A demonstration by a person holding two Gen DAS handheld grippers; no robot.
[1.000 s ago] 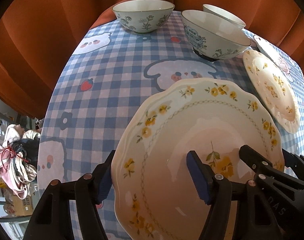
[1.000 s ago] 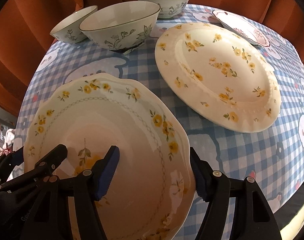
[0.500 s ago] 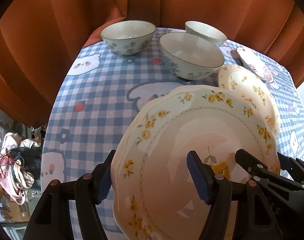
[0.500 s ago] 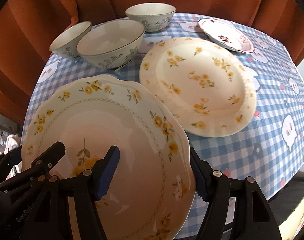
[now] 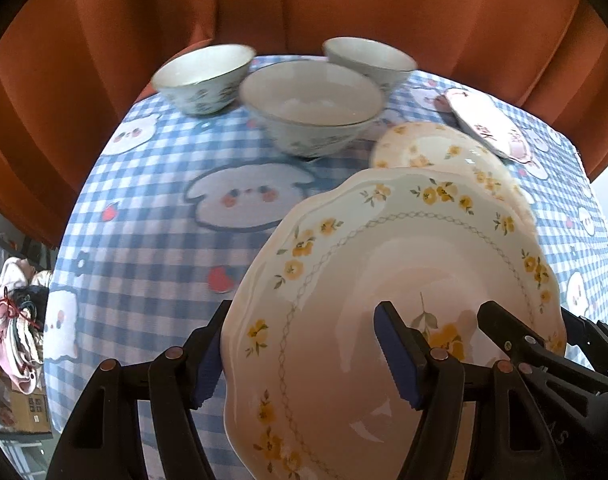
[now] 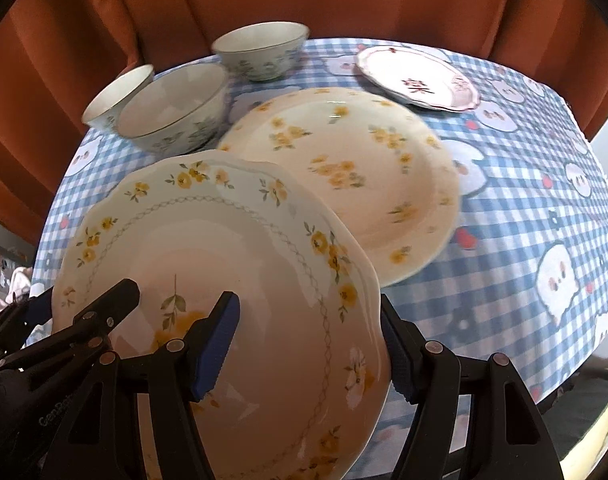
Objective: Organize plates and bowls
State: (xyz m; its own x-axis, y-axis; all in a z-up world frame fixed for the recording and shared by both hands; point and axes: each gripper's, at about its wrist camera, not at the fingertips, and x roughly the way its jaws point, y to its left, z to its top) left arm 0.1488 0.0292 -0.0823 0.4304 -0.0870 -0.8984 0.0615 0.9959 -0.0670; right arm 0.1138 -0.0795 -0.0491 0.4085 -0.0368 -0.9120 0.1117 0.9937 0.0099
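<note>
Both grippers hold one scalloped cream plate with yellow flowers (image 5: 384, 280) (image 6: 232, 248) lifted above the table. My left gripper (image 5: 304, 356) is shut on its left rim. My right gripper (image 6: 312, 344) is shut on its right rim. A second yellow-flowered plate (image 6: 364, 168) (image 5: 436, 148) lies on the table just beyond and partly under the held plate. Three floral bowls (image 5: 312, 104) (image 5: 202, 76) (image 5: 368, 58) stand at the far side. A pink-patterned plate (image 6: 418, 76) (image 5: 488, 126) lies at the far right.
The table wears a blue checked cloth with cartoon faces (image 5: 152, 208). An orange curtain (image 5: 304, 0) hangs close behind it. Clutter and a cardboard box (image 5: 16, 344) sit on the floor to the left, past the table edge.
The held plate has risen higher and moved toward the second flowered plate, now overlapping its near edge. The bowls and far plates look farther away. Both grips are unchanged.
</note>
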